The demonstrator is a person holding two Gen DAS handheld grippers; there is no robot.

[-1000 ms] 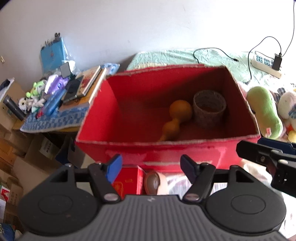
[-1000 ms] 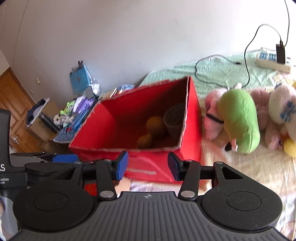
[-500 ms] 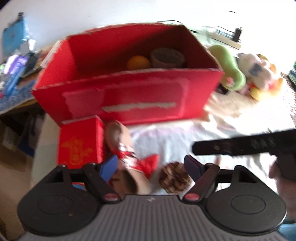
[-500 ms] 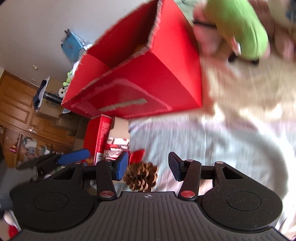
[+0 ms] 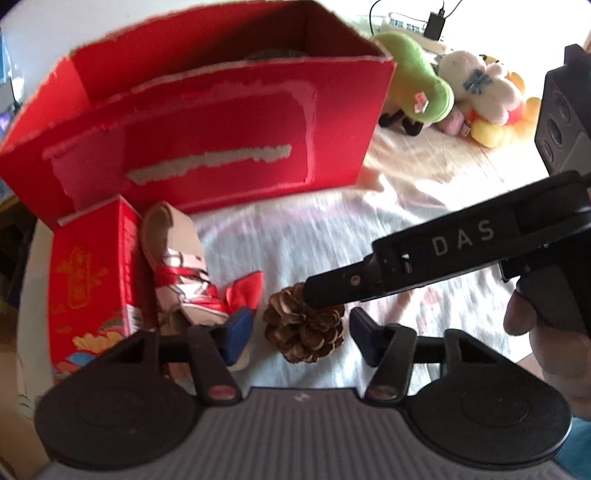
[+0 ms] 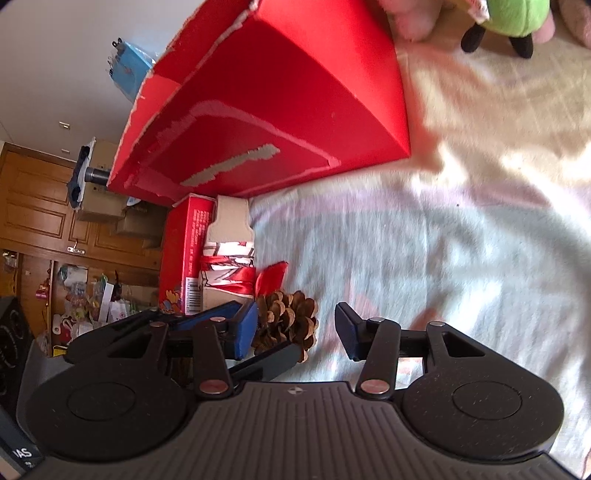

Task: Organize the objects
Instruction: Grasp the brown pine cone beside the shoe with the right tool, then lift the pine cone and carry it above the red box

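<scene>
A brown pine cone (image 5: 303, 332) lies on the pale bedsheet in front of the big red cardboard box (image 5: 207, 125). My left gripper (image 5: 301, 332) is open, its blue pads on either side of the cone without touching it. My right gripper (image 6: 295, 332) is open too, with the pine cone (image 6: 286, 325) near its left pad. In the left wrist view the right gripper (image 5: 328, 291) reaches in from the right, its tip over the cone. The left gripper's dark finger (image 6: 269, 360) shows under the cone in the right wrist view.
A small red carton (image 5: 88, 280) and a cardboard tube tied with red ribbon (image 5: 177, 258) lie left of the cone, by the box. Plush toys (image 5: 424, 92) are piled right of the box, with a power strip (image 5: 413, 26) behind. A hand (image 5: 554, 350) holds the right gripper.
Both grippers have dropped from looking into the red box to the sheet in front of it. The pine cone now sits between both pairs of open fingers.
</scene>
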